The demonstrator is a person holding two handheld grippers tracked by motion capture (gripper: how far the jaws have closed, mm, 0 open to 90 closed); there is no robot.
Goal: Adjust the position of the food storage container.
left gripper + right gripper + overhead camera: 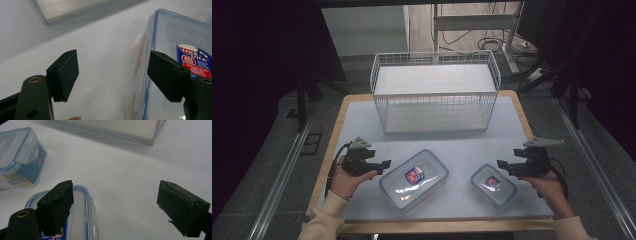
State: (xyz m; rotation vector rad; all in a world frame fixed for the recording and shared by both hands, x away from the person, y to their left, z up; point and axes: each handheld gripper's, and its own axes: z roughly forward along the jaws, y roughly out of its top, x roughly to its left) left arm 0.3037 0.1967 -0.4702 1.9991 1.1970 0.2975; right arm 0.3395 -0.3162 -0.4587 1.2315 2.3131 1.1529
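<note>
A person's left claw (384,163) hangs wide open and empty just beside the larger lidded container (414,180), its jaws level with that box's near-left edge. The right claw (501,163), equally spread and holding nothing, hovers just right of the smaller container (493,185), which sits a short way right of the larger one. Both boxes rest on the pale surface (362,125), with a white wire basket (435,92) standing well behind the larger container.
</note>
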